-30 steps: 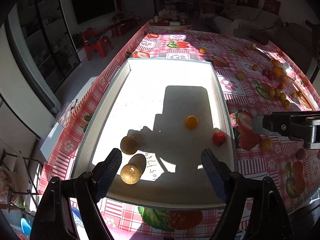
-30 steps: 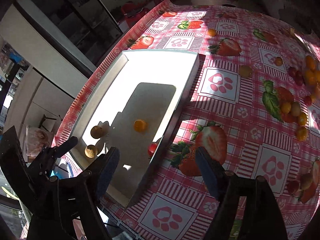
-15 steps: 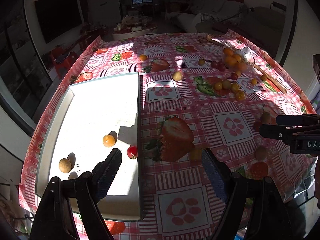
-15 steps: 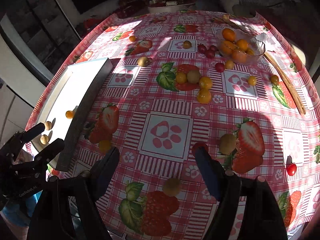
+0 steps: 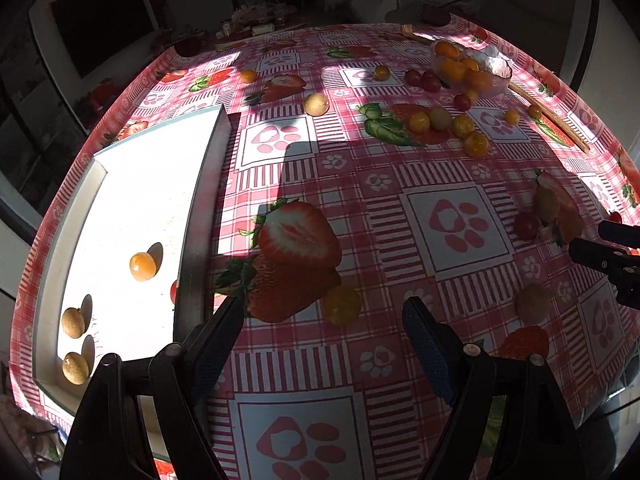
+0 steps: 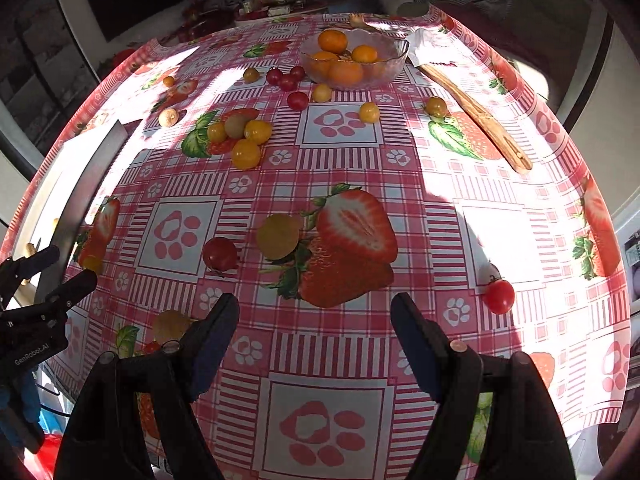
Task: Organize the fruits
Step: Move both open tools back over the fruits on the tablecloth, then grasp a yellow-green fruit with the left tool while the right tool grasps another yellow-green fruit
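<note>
My left gripper [image 5: 324, 332] is open and empty above the strawberry-print tablecloth, just right of the white tray [image 5: 200, 216]. A yellow fruit [image 5: 342, 304] lies on the cloth right ahead of its fingers. The tray holds an orange fruit [image 5: 143, 266], two brown longans [image 5: 73, 322] and a red tomato [image 5: 173, 291] half hidden by the wall. My right gripper [image 6: 314, 320] hangs open and empty over the table's middle. Ahead of it lie a yellow-green fruit [image 6: 279, 236] and a dark red tomato [image 6: 219, 254]; a brown fruit [image 6: 170, 326] sits by its left finger.
A glass bowl [image 6: 396, 60] of oranges stands at the far side, with several small red and yellow fruits [image 6: 240, 136] scattered before it. A long wooden utensil [image 6: 476, 114] lies at the right. A lone cherry tomato [image 6: 499, 295] rests near the right edge.
Both grippers have swung right, away from over the tray and out over the cloth with the loose fruit. Their jaws have stayed open and empty.
</note>
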`<state>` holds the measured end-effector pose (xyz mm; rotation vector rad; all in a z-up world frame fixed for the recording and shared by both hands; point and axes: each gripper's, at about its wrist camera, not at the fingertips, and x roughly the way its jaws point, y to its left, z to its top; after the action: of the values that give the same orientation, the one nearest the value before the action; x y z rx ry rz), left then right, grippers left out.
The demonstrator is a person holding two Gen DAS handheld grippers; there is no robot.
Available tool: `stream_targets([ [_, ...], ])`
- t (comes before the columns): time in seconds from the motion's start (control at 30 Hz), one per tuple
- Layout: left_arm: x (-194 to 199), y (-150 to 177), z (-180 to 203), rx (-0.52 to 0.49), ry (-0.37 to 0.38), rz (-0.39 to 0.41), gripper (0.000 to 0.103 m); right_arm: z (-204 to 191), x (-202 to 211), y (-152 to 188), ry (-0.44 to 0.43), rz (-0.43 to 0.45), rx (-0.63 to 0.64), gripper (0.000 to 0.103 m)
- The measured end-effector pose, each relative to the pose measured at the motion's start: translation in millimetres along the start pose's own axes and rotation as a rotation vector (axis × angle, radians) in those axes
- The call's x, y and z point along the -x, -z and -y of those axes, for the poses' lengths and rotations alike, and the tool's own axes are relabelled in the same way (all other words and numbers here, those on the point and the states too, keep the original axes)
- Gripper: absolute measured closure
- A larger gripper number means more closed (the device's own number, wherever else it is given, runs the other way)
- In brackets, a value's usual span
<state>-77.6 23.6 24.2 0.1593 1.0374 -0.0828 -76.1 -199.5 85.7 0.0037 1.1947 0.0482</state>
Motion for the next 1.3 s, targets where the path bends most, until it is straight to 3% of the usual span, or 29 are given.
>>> stream_targets([
  [0.37,-12.8,-2.9,-1.8,0.057,0.022,-0.035,0.021,-16.5,-22.6,-17.1,-0.006,0.028,0.056,0.029],
  [0.43,-13.7,-3.7,-2.6,0.073,0.054,-0.035,0.029,-18.8,-25.3,-21.4,-0.002,0.034,0.065,0.032],
  [0.5,-14.0,-4.3,-1.6,0.079,0.058,-0.033,0.031,-21.1,-27.5,-24.7,0.009,0.038,0.075,0.038],
  [0.57,-12.6,-4.4,-0.6,0.082,0.073,-0.023,0.043,-22.5,-28.0,-27.0,0.018,0.043,0.082,0.054],
  [0.6,-11.8,-4.8,0.2,0.080,0.073,-0.019,0.052,-22.8,-28.0,-28.3,0.016,0.044,0.083,0.059],
  [0.63,-11.2,-5.8,0.9,0.078,0.077,-0.016,0.064,-22.4,-27.7,-29.4,0.008,0.044,0.082,0.071],
  [0.7,-10.3,-6.8,1.8,0.073,0.087,-0.015,0.081,-20.1,-27.1,-30.5,-0.011,0.044,0.065,0.074],
  [0.97,-1.6,-3.2,0.3,0.086,0.126,-0.015,0.081,-12.2,-17.1,-24.2,-0.084,0.032,0.004,0.074],
  [1.3,28.1,-5.5,-13.3,0.102,0.138,0.045,0.081,-18.5,2.9,-24.6,-0.133,0.041,-0.003,0.074],
])
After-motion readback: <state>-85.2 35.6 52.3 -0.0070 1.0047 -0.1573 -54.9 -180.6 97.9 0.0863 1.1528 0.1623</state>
